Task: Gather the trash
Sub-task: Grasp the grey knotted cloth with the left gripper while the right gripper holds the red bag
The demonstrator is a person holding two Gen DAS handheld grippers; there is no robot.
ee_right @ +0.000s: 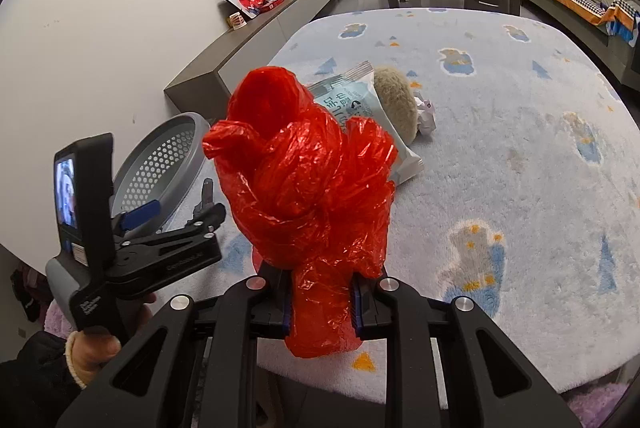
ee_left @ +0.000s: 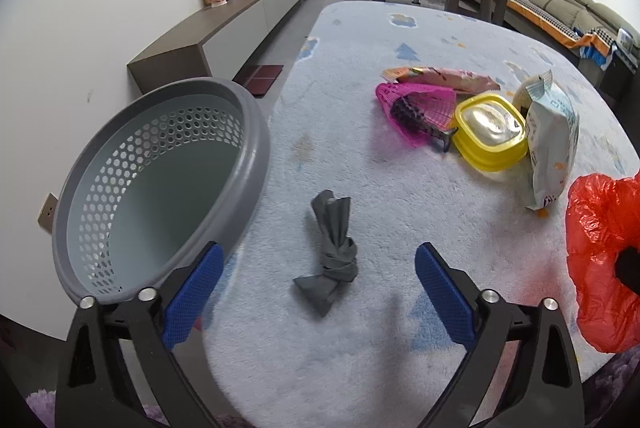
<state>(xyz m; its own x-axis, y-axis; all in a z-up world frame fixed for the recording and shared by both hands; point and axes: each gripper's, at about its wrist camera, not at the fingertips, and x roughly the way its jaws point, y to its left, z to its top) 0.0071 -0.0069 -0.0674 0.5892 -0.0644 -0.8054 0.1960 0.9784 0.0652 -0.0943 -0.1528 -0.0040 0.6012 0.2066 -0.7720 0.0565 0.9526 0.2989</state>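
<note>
Right gripper (ee_right: 320, 302) is clamped tight on a crumpled red plastic bag (ee_right: 308, 180), most of it bunched up above the jaws, lifted clear of the fluffy blue rug (ee_right: 520, 156). Left gripper (ee_left: 318, 282) is spread wide with nothing between its blue pads (ee_left: 442, 292), angled down at a knotted grey bag (ee_left: 330, 254) lying on the rug just right of the grey perforated basket (ee_left: 248, 108).

Looks like we're mid-collection: one piece in hand, one lined up. I'd guess the red bag needs carrying left over the basket rim and dropping in, while the left side still has to come down and close on that grey knot.

More trash sits farther off, right of the basket: a pink mesh piece (ee_left: 416, 100), a yellow tub (ee_left: 490, 132), a white snack wrapper (ee_left: 552, 144). The person's left hand (ee_right: 94, 352) grips the handle from below, camera end tipped forward.
</note>
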